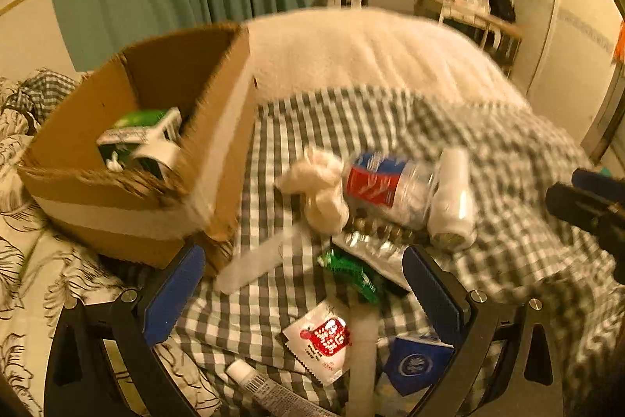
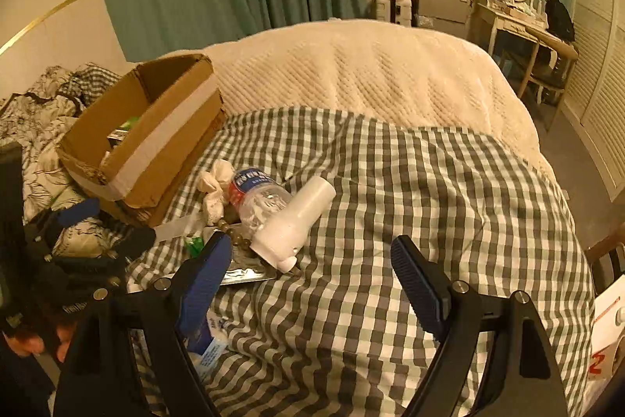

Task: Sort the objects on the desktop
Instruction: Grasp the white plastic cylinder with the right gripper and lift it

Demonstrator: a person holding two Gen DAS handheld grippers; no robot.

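Left wrist view: motion blur softens most of the frame. The left gripper sits at the lower centre, fingers well apart with nothing clamped; clutter lies on the checked cloth between them. The cardboard box at left centre is blurred; a green-and-white package inside it is partly hidden by the wall. Centre frame, a crumpled tissue touches a clear plastic bottle with a red and blue label, its writing unreadable. A white bottle lies beside it. A white sachet at lower centre carries a red panel with white characters, too smeared to read. A tube is cut off at the bottom edge. A dark blue packet is partly behind the right finger.

Right wrist view: sharper. The right gripper at lower centre has fingers spread wide over bare checked cloth, holding nothing. The pile lies left of centre, the box at upper left. The bottle label's print remains illegible.
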